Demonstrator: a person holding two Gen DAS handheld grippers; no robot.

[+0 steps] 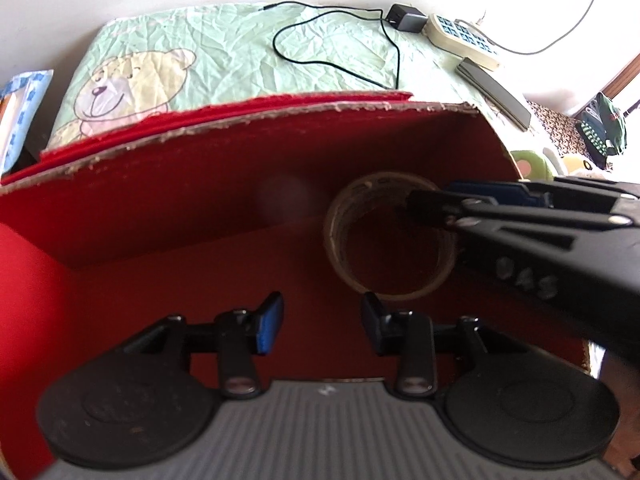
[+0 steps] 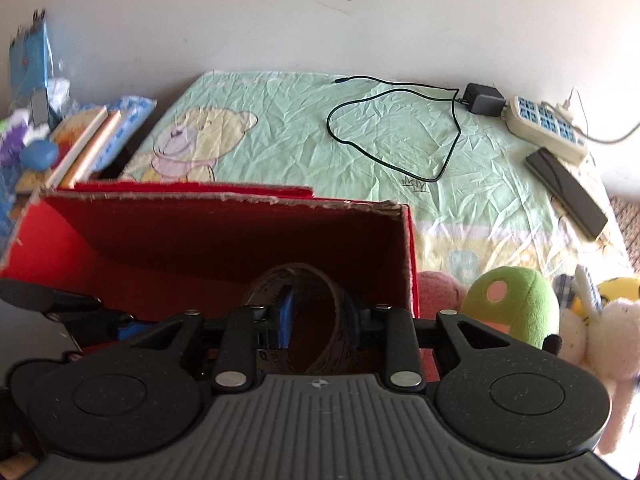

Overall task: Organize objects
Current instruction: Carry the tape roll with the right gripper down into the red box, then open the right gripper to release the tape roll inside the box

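A brown tape roll point(image 1: 390, 236) is held inside an open red cardboard box point(image 1: 168, 196). My right gripper point(image 2: 320, 320) is shut on the tape roll point(image 2: 320, 304), one finger inside the ring and one outside; it reaches in from the right in the left wrist view point(image 1: 436, 208). My left gripper point(image 1: 322, 326) is open and empty, hovering over the red box floor just in front of the roll. The left gripper also shows at the left edge of the right wrist view point(image 2: 72, 312).
The box point(image 2: 412, 260) stands on a green bear-print sheet point(image 2: 280, 128). A black charger and cable point(image 2: 480, 100), a white power strip point(image 2: 548, 128) and a dark flat device point(image 2: 568, 192) lie behind. Plush toys point(image 2: 516, 308) sit right of the box, books point(image 2: 88, 144) left.
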